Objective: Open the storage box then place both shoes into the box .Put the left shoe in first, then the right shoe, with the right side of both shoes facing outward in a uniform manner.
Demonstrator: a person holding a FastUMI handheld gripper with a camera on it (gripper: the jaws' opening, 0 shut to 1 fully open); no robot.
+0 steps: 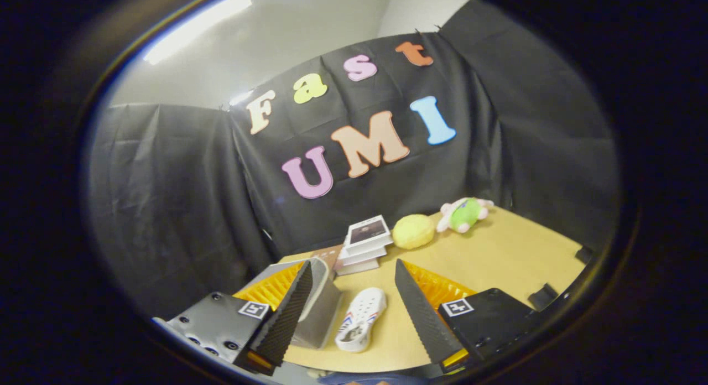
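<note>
A white perforated clog-style shoe (360,320) lies on the wooden table (498,258), in the gap between my two fingers and below them. My gripper (354,274) is open, held above the table with nothing between the fingers. A grey storage box (321,313) stands just beside the shoe, partly hidden behind one finger (287,313); I cannot tell whether its lid is open. The other finger (420,313) stands on the shoe's far side.
Beyond the fingers a stack of books (364,244) sits near the black cloth wall. A yellow plush ball (413,231) and a green and pink plush toy (463,214) lie beside the stack. Two small dark clips (543,296) sit at the table's edge.
</note>
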